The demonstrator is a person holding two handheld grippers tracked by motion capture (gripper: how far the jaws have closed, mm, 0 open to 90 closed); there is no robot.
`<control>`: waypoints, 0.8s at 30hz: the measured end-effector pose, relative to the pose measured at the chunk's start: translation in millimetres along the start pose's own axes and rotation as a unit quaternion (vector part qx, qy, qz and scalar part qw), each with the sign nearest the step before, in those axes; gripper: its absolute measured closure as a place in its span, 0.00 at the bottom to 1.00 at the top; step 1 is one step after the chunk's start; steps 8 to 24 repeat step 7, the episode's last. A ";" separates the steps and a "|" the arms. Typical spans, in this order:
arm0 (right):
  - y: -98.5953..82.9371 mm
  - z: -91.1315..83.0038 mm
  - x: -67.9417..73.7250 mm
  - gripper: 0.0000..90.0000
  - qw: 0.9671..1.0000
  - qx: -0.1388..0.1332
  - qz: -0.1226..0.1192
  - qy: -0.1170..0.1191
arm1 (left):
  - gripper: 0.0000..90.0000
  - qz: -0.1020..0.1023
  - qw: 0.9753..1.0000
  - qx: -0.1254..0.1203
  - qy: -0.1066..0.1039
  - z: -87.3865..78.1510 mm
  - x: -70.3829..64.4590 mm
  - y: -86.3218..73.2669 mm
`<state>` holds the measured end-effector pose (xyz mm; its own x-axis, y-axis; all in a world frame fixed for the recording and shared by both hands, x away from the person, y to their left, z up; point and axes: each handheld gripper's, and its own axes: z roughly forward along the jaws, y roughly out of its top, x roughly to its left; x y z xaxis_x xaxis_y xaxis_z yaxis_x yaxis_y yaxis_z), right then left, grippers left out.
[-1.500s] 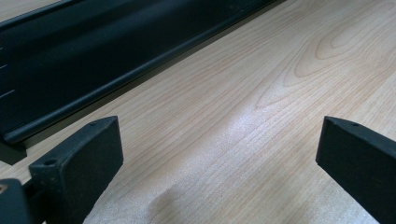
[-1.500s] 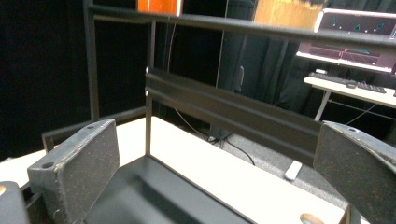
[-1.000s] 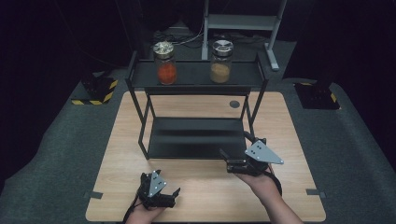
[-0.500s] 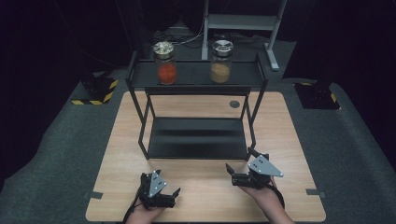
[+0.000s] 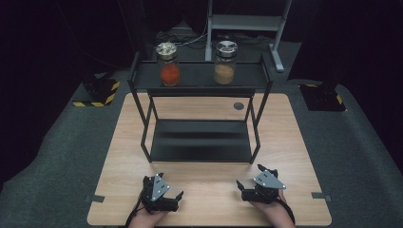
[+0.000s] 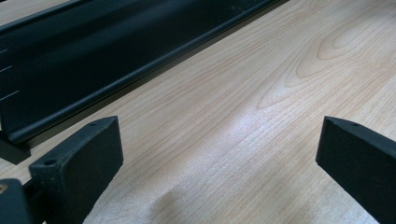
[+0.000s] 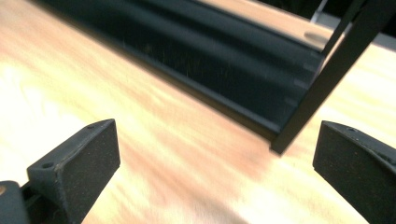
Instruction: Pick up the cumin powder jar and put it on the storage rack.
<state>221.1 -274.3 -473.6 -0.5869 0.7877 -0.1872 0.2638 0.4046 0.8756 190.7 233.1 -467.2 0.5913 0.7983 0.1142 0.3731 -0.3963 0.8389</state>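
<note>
Both hand-held grippers resting low at the desk's (image 5: 285, 142) near edge, left (image 5: 164, 197) and right (image 5: 254, 185), jaws spread wide, gripping nothing. 2 jars, orange-filled (image 5: 168, 64) and tan-filled (image 5: 225, 62), upright on the rack's (image 5: 199, 76) top shelf, straight ahead, well apart. Right view blurred.

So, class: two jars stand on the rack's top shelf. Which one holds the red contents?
The left jar, with the gold-coloured lid; the right jar holds tan contents under a silver lid.
</note>
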 end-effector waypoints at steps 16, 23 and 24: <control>-1.4 -3.6 2.9 0.00 1.000 0.002 -0.011 -0.005 | 0.01 0.003 1.000 0.001 0.001 -0.5 -1.6 -0.1; -1.4 -3.6 2.9 0.00 1.000 0.002 -0.011 -0.005 | 0.01 0.003 1.000 0.001 0.001 -0.5 -1.6 -0.1; -1.4 -3.6 2.9 0.00 1.000 0.002 -0.011 -0.005 | 0.01 0.003 1.000 0.001 0.001 -0.5 -1.6 -0.1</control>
